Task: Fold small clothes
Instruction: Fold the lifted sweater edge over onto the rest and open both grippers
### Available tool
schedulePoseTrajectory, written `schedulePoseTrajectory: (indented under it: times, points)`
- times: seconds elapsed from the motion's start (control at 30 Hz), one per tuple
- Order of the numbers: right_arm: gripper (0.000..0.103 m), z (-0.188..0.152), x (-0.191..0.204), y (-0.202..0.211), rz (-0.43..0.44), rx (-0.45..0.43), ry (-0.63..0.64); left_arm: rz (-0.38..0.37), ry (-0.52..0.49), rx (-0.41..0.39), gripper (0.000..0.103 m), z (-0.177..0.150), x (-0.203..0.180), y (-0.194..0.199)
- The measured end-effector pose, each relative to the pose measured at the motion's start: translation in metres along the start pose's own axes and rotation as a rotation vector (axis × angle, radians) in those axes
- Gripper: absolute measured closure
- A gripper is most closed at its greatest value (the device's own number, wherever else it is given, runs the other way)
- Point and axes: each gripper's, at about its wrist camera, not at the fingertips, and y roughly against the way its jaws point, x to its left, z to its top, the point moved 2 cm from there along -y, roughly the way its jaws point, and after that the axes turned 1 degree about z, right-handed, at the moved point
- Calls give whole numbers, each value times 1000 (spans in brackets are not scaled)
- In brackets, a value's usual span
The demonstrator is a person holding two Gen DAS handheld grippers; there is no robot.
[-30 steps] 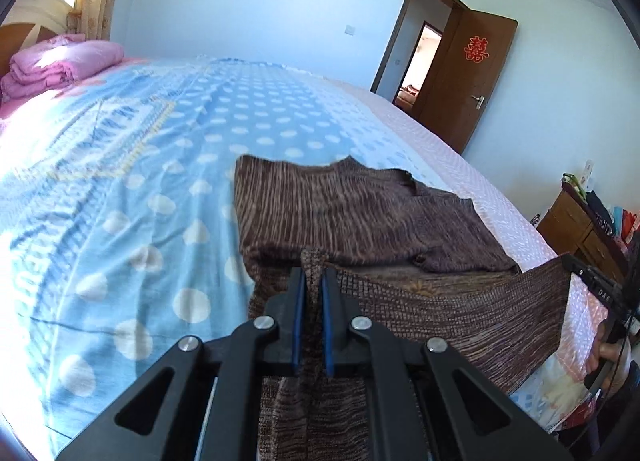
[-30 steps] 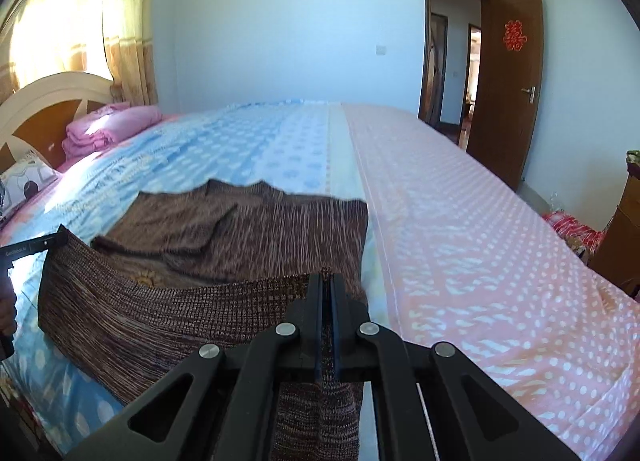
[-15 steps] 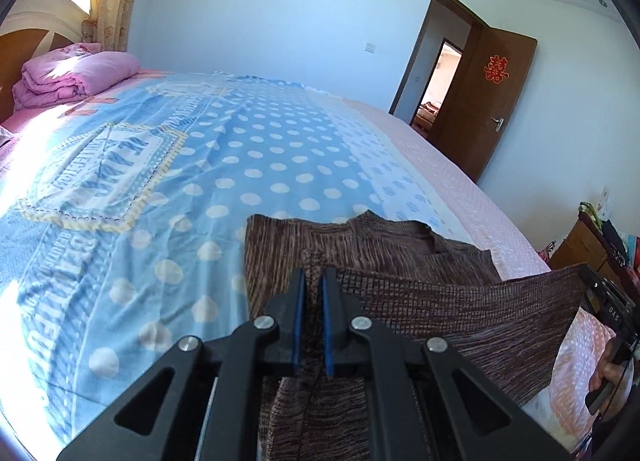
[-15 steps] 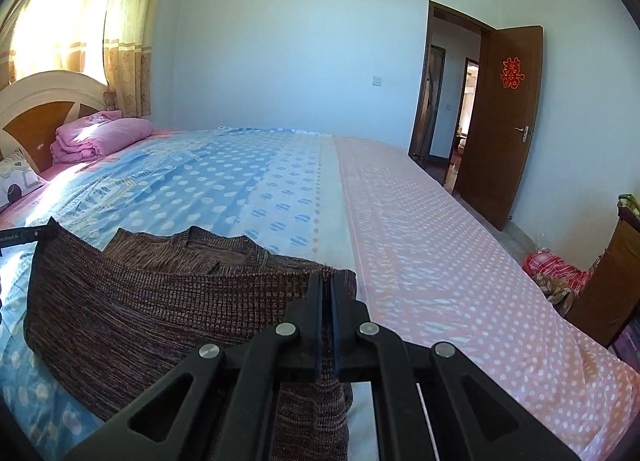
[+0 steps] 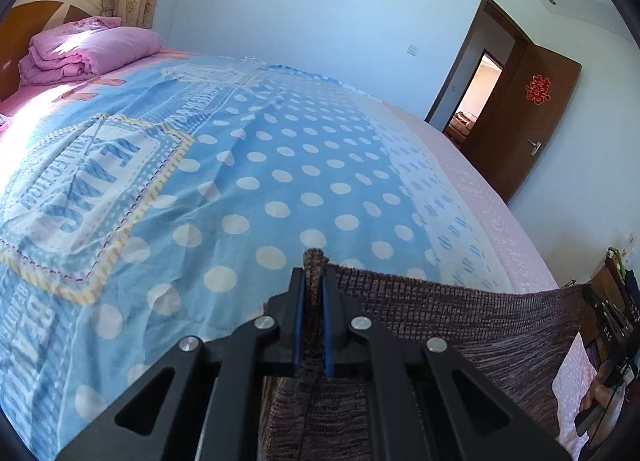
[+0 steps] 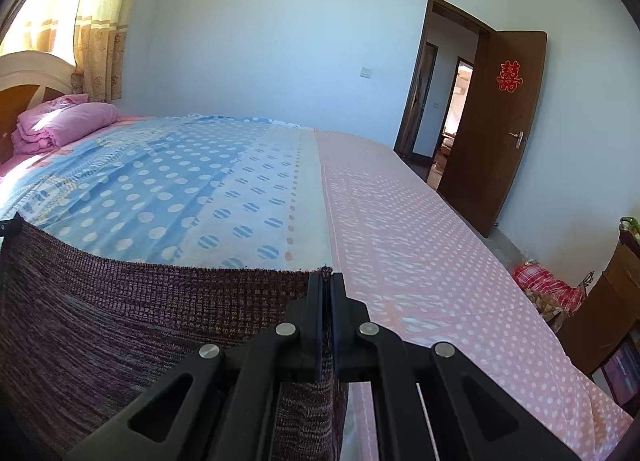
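A brown knit garment (image 5: 460, 325) hangs stretched between my two grippers, lifted above the bed. My left gripper (image 5: 313, 277) is shut on one corner of its top edge. My right gripper (image 6: 327, 281) is shut on the other corner; the cloth (image 6: 140, 309) spreads to its left. In the left wrist view the right gripper (image 5: 604, 325) shows at the far right. In the right wrist view the left gripper's tip (image 6: 10, 227) shows at the far left edge. The part of the garment below the edge is hidden.
The bed has a blue polka-dot sheet (image 5: 260, 181) and a pink dotted sheet (image 6: 420, 261). A folded pink quilt (image 5: 88, 49) lies by the headboard. An open brown door (image 6: 496, 129) and a wooden cabinet (image 6: 612, 301) stand to the right.
Both grippers have raised the garment's edge and carried it up off the bed; the lower folded part seen earlier on the sheet is now out of view.
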Motion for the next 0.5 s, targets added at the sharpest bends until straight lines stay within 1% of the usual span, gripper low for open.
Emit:
schedulePoseTrajectory:
  times: [0.1, 0.17, 0.23, 0.27, 0.3, 0.33, 0.4, 0.43, 0.47, 0.5]
  points:
    - [101, -19, 1, -40, -35, 72, -19, 48, -7, 33, 95, 0, 1, -37]
    - [101, -37, 3, -63, -46, 142, -10, 103, -33, 73, 95, -9, 0, -62]
    - [101, -42, 2, -73, -43, 203, -8, 162, -61, 136, 93, -21, 1, -85]
    - [100, -42, 2, -77, -37, 226, -4, 174, -59, 151, 89, -23, 2, -88]
    - [100, -44, 4, -82, -39, 246, 0, 183, -57, 140, 86, -20, 2, -85]
    - [100, -46, 3, -86, -46, 271, 3, 201, -58, 141, 81, -20, 2, -84]
    - [97, -49, -1, -92, -46, 315, -10, 200, -71, 153, 80, -22, 1, -85]
    - [94, -49, -4, -91, -36, 317, -28, 195, -76, 158, 77, -22, 0, -84]
    - [91, -48, -13, -84, -24, 300, -71, 191, -79, 162, 74, -22, 0, -83]
    - [87, -47, -24, -72, -35, 268, -124, 188, -84, 170, 72, -21, 0, -81]
